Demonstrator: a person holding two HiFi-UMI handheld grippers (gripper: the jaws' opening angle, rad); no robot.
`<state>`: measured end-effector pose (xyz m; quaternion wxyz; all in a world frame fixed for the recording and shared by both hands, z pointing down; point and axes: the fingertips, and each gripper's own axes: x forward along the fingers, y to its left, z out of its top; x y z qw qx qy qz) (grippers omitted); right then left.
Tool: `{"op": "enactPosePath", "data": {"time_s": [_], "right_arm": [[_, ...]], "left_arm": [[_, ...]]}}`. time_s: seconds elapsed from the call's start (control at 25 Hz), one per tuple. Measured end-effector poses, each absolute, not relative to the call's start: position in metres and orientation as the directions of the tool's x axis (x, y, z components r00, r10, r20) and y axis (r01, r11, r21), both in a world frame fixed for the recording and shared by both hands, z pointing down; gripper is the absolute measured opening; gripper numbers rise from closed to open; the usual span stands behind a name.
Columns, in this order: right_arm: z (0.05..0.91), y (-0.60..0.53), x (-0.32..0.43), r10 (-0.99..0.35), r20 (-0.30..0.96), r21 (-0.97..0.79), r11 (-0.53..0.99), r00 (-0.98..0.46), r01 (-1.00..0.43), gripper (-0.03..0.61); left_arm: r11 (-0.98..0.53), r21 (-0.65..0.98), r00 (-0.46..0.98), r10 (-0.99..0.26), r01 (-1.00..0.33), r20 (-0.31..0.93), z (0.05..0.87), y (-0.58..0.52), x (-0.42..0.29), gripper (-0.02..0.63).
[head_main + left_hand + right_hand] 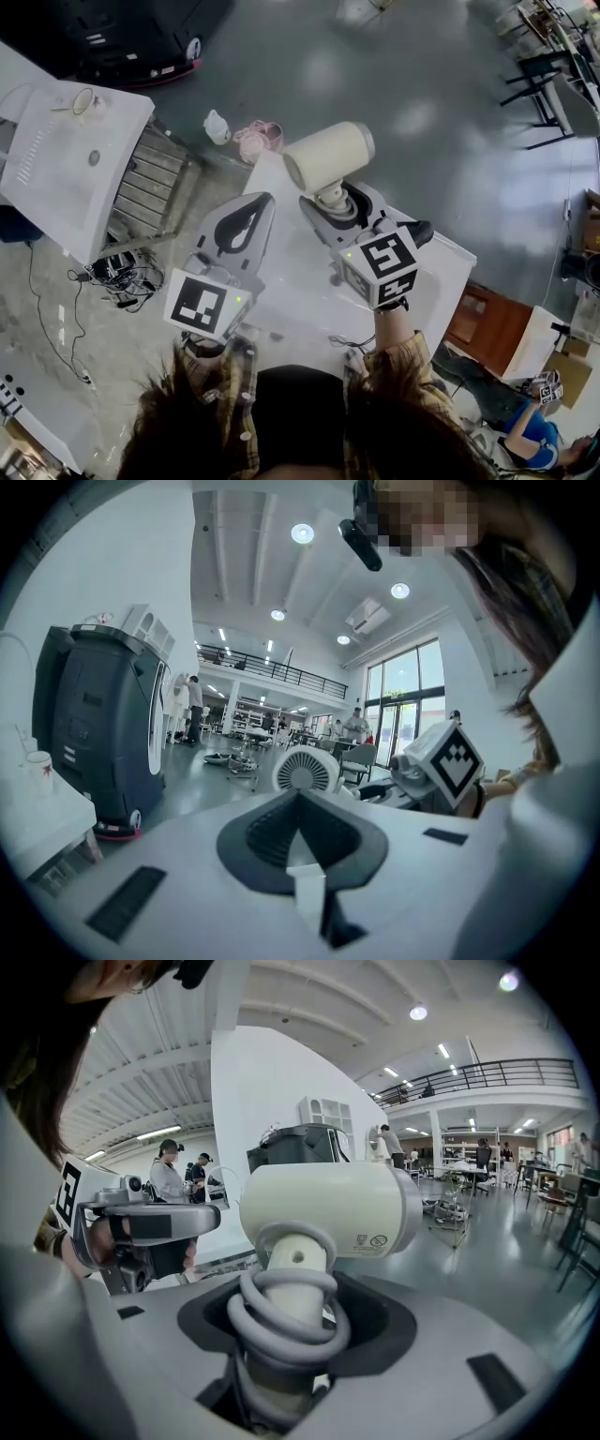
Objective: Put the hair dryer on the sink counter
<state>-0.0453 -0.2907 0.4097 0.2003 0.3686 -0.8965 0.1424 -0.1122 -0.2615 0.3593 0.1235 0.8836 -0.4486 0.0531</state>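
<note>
A cream hair dryer (328, 157) stands upright in my right gripper (337, 202), which is shut on its handle; a grey cord is wound round that handle (291, 1312). The barrel (328, 1208) lies level, held high over a white table (300, 291). My left gripper (253, 204) hovers beside it on the left, jaws together with nothing between them. From the left gripper view the dryer's grille (305, 771) and the right gripper (441, 766) show just ahead. A white sink counter (66, 178) with a cup (84, 101) lies far left.
A black machine (131, 47) stands beyond the counter. A wooden slatted crate (145, 187) and tangled cables (122, 277) sit by it. A white jug (217, 127) and pink items (258, 139) lie on the floor. Dark chairs (548, 94) are upper right.
</note>
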Motion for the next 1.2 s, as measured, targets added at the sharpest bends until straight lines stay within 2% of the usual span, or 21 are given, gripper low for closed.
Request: {"op": "enactPosePath", "data": {"time_s": [0.6, 0.92, 1.2], "right_arm": [[0.488, -0.298, -0.059, -0.499, 0.622, -0.05, 0.743, -0.603, -0.667, 0.255], [0.529, -0.294, -0.061, -0.415, 0.732, 0.062, 0.83, -0.541, -0.554, 0.255], [0.554, -0.291, -0.06, -0.358, 0.772, 0.085, 0.877, -0.525, -0.473, 0.255]], "left_arm": [[-0.557, 0.158, 0.579, -0.778, -0.815, 0.245, 0.392, -0.275, -0.127, 0.017], [-0.558, 0.169, 0.583, -0.77, -0.813, 0.261, 0.399, -0.278, -0.129, 0.017], [-0.561, 0.171, 0.586, -0.764, -0.81, 0.269, 0.404, -0.279, -0.129, 0.017]]}}
